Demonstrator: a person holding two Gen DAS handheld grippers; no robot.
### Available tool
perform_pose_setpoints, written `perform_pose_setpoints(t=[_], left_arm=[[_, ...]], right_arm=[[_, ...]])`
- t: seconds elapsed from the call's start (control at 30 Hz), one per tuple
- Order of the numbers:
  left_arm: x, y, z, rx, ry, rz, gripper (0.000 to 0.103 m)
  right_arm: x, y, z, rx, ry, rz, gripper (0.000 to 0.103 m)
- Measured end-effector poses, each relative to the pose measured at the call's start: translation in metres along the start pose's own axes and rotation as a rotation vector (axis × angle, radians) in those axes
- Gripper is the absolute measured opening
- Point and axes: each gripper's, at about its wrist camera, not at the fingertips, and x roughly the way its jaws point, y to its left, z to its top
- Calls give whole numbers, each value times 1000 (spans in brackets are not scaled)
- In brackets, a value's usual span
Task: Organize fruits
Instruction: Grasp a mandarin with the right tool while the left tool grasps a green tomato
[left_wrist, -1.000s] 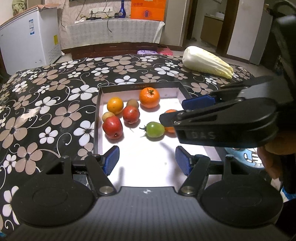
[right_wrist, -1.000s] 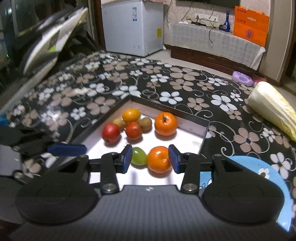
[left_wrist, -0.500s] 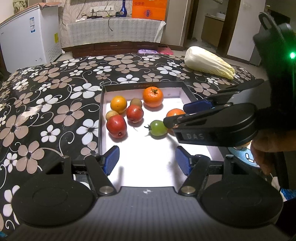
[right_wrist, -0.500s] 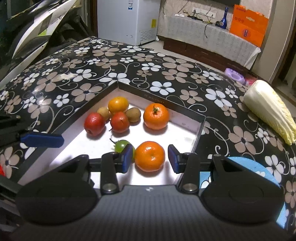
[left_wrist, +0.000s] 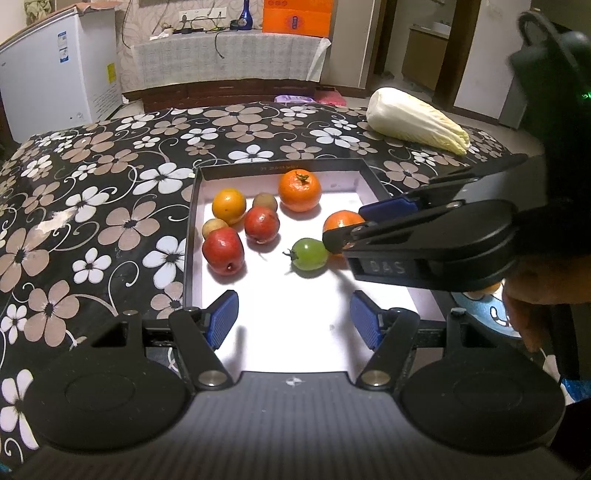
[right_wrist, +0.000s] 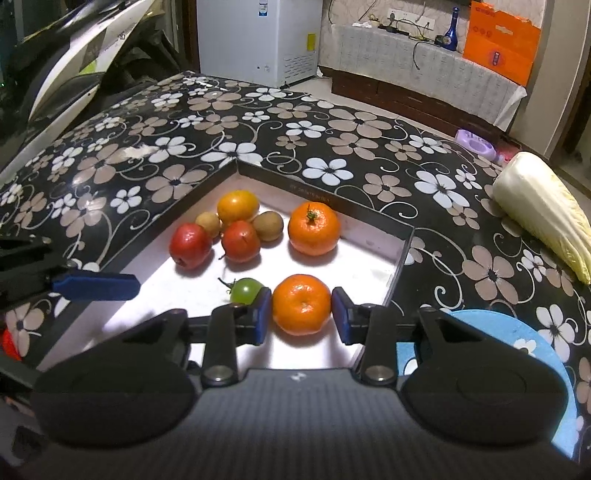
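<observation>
Change: since a second ago the right gripper (right_wrist: 301, 315) has come forward around the near round orange mandarin (right_wrist: 301, 303), which then lay ahead of its fingers.
Near mandarin: sits on the white floor of the shallow black-rimmed tray (right_wrist: 403, 248), by the tray's right wall, just beside a small green tomato with a stem (right_wrist: 246, 290).
Right gripper fingers: blue pads on either side of the mandarin and closing; the left pad looks to touch the peel, the right pad shows a thin gap.
Left gripper (left_wrist: 294, 320): fingers spread, nothing between them, hovering over the bare near end of the tray.
Other fruit: a larger orange mandarin with a green stem (right_wrist: 313, 229) by the far wall; two red apple-like fruits (right_wrist: 191, 246), a yellow-orange fruit (right_wrist: 238, 207) and two small brown fruits (right_wrist: 268, 226) bunched in the far left corner.
Tray: on a black surface with a floral cloth (right_wrist: 177, 129).
Round about: a pale napa cabbage (right_wrist: 543, 210) lies well apart to the right; a blue plate (right_wrist: 524, 343) just beside the tray's right edge.
</observation>
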Motion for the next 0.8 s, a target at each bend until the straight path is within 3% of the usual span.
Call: perform_pose_setpoints(t=[0.33,0.6,0.8], left_arm=[[13,-10,10,4,0,-2,72],[36,-24,25,-4,19,7,72],[51,-24,28,-34,55,24,65]], right_arm=[[-28,-21,2,134,-75,71,38],[-42,-29,-3,150,-97,89,38],[-47,-34,-6,149,-99,92,38]])
